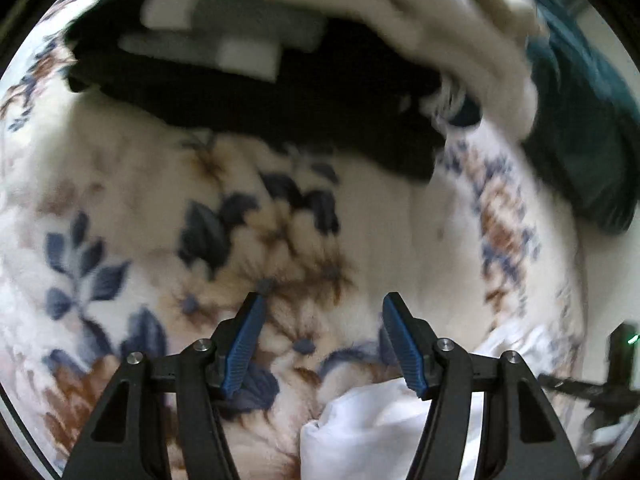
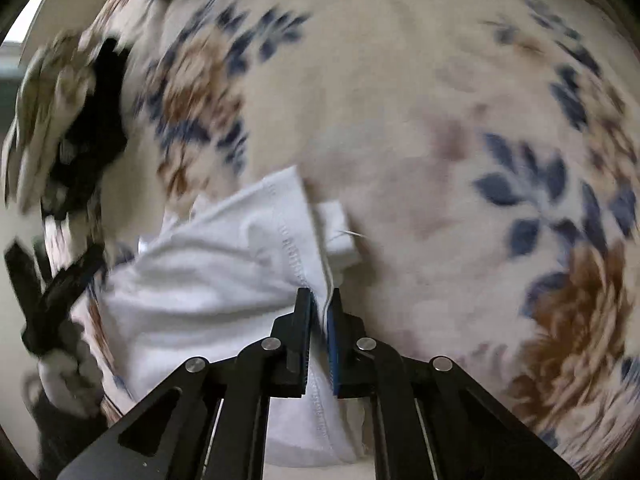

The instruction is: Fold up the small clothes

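A small white garment (image 2: 208, 276) lies crumpled on a cream floral blanket (image 2: 420, 128). My right gripper (image 2: 322, 300) is shut on its stitched hem, which runs down between the two blue pads. In the left wrist view my left gripper (image 1: 322, 304) hangs open over the blanket (image 1: 280, 220) with nothing between its blue pads (image 1: 244, 348). A fold of the white garment (image 1: 372, 432) shows low between the left gripper's arms. The far left of the right wrist view holds part of the other gripper (image 2: 48, 300), dark and blurred.
A black garment with grey and white patches (image 1: 248, 92) lies at the far side of the blanket. A cream garment (image 1: 460, 40) drapes over it, and a dark teal cloth (image 1: 580, 128) sits to the right. A heap of cream and black clothes (image 2: 68, 120) shows at the left.
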`<state>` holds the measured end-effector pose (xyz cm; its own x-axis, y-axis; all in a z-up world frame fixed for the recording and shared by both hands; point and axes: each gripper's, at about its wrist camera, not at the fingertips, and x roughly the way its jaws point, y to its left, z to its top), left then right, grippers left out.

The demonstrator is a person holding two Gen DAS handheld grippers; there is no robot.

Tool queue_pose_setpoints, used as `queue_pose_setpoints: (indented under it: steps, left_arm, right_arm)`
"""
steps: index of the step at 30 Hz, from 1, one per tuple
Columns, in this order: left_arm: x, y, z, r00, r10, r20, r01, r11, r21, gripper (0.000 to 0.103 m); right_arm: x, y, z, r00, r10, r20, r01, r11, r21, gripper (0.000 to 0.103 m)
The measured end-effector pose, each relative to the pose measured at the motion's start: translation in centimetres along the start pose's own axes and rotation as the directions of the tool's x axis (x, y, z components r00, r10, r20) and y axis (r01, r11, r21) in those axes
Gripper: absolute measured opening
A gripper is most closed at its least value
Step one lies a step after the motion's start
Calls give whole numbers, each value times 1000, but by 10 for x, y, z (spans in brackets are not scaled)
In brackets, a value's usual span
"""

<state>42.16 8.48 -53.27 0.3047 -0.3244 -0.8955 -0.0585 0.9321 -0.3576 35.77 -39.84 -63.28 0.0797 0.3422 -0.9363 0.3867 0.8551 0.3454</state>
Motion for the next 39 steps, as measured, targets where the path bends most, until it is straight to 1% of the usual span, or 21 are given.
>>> queue_pose_setpoints:
  steps: [2,3,4,5,6,8,10,11,12,13,16,18,21,24,26,27,28,30,31,37,39]
  left_arm:
    - [-17,7,-5,1000,-13,8,13,1000,-26,59]
    - [-21,9,-9,1000,-14,0,14,999,-30,59]
    - [-24,12,-16,1000,-14,-19,13,999,-41,59]
    - [-23,16,-24,999,-13,-44,10,999,-54,59]
    - [-19,20,-33,997,-20,-81,14,997,-73,59]
    - [-3,22,-47,988,-43,-146,29,995,-97,59]
    - [10,16,-52,984,-49,-172,32,995,-98,57]
    - [14,10,-51,986,-43,-159,31,996,-80,52]
    - [15,5,-49,988,-31,-151,23,998,-55,28]
    - [18,-3,-44,989,-37,-146,34,999,-20,11]
    - [28,-20,-33,991,34,-129,-25,997,71,6]
    - [36,-22,-26,989,73,-131,-63,995,81,3]
    - [30,-22,-18,990,73,-123,-63,994,85,3]
    - [16,-28,-10,992,59,-111,-49,995,86,6]
    - [4,-31,-8,995,49,-86,-41,994,99,9]
    - [-2,-34,-8,996,50,-72,-41,993,113,17]
    - [-2,-34,-7,997,54,-62,-46,992,119,31]
    - [-4,-38,-6,997,62,-53,-54,990,129,51]
    - [-5,-38,-7,997,58,-50,-51,991,127,53]
    - [-10,-30,-14,998,59,-25,-58,997,56,53]
    - [-10,-26,-18,998,63,-30,-62,998,32,53]
  right_arm:
    - [0,-1,1,1000,-6,-26,5,999,-39,8]
    - [0,0,-3,999,-19,-35,16,998,-61,12]
    - [-3,3,-3,997,-64,-37,60,994,-88,24]
    - [-4,8,-5,996,-79,-29,76,992,-102,30]
    - [-8,12,-3,998,-58,-19,55,992,-110,31]
    - [-15,12,2,1000,-22,-7,21,995,-96,42]
    - [-18,16,9,1000,-7,7,8,994,-105,46]
    - [-17,22,12,1000,-19,17,21,994,-110,46]
    - [-16,31,18,999,-32,27,35,992,-124,46]
    - [-15,37,22,999,-41,33,46,988,-144,46]
    - [-14,55,29,997,-55,55,64,980,-187,46]
    - [-13,68,29,996,-58,63,71,970,-231,46]
    - [-4,90,34,997,-52,59,68,952,-298,46]
    - [11,114,31,999,-48,-14,38,903,-428,47]
    - [23,133,23,995,-100,-21,72,832,-550,49]
    - [31,144,16,990,-137,-6,104,778,-620,49]
    - [35,150,12,984,-174,31,151,742,-653,48]
    - [38,158,6,978,-195,78,195,699,-688,8]
    - [37,161,6,976,-197,94,207,696,-687,1]
    - [17,153,27,971,-160,177,234,789,-568,1]
    - [20,148,34,976,-145,161,210,817,-537,1]
